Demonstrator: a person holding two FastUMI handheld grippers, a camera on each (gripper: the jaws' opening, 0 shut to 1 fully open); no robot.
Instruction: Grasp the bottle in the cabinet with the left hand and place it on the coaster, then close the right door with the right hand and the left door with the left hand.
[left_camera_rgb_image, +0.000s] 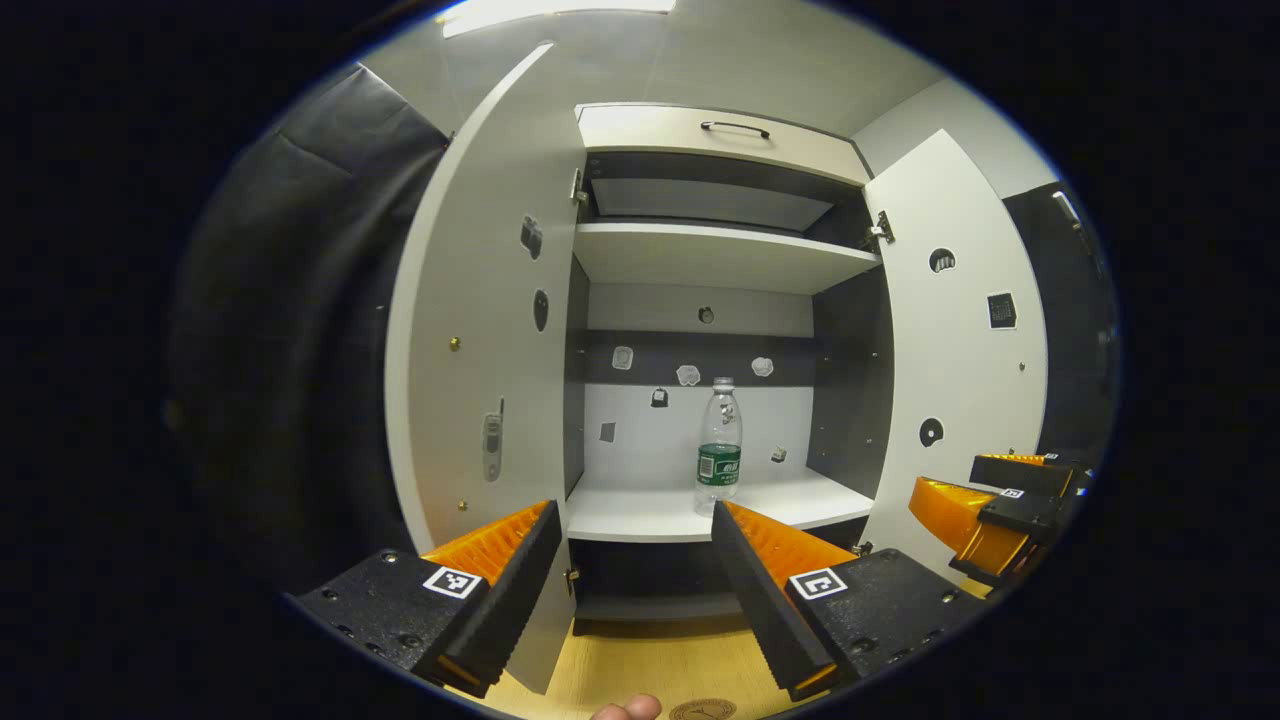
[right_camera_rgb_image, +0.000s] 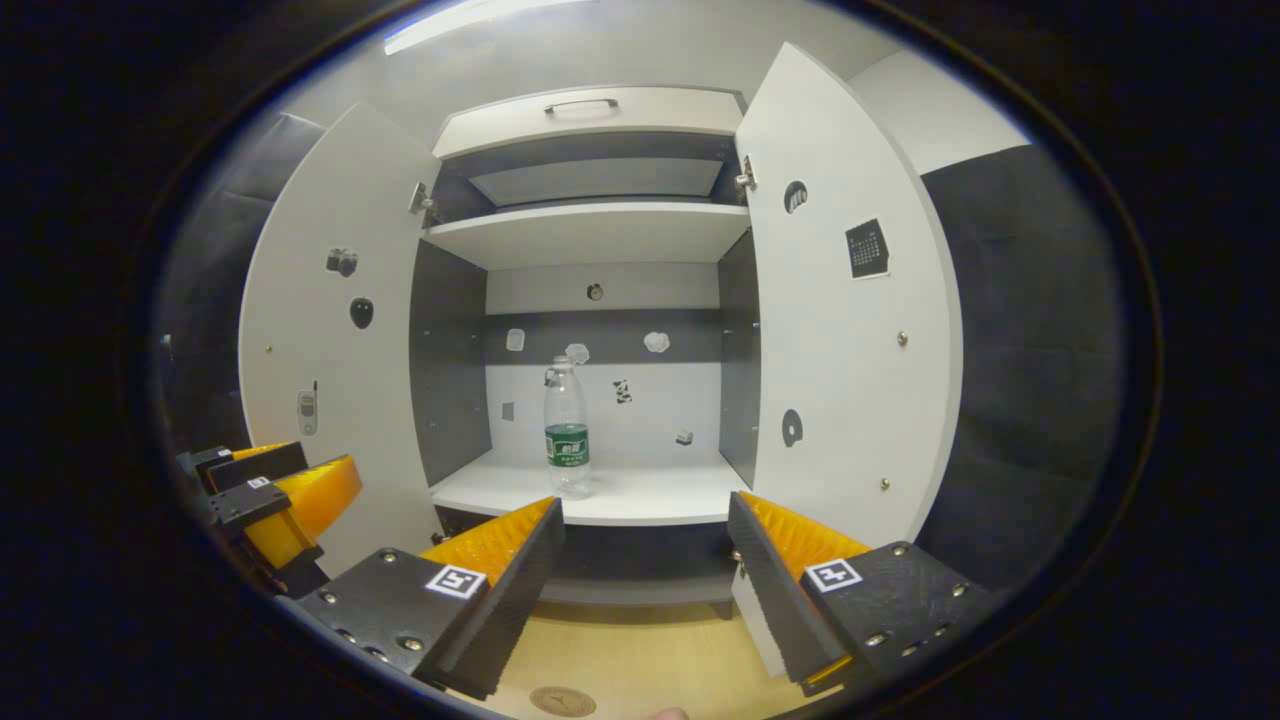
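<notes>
Phase: approach, grasp not begun | clear plastic water bottle with green label (left_camera_rgb_image: 719, 447) upright on white lower cabinet shelf (left_camera_rgb_image: 640, 515), 12 o'clock of left tool (left_camera_rgb_image: 632, 570) | left tool wide open, empty, lined up for reach | right tool (right_camera_rgb_image: 645, 570) wide open, empty, waiting | both doors open | round coaster (right_camera_rgb_image: 562, 700) on bench at 6 o'clock

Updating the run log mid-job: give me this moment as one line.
bottle: upright on cabinet shelf | left gripper: open, short of bottle | right gripper: open | both doors open | coaster: bare
</notes>
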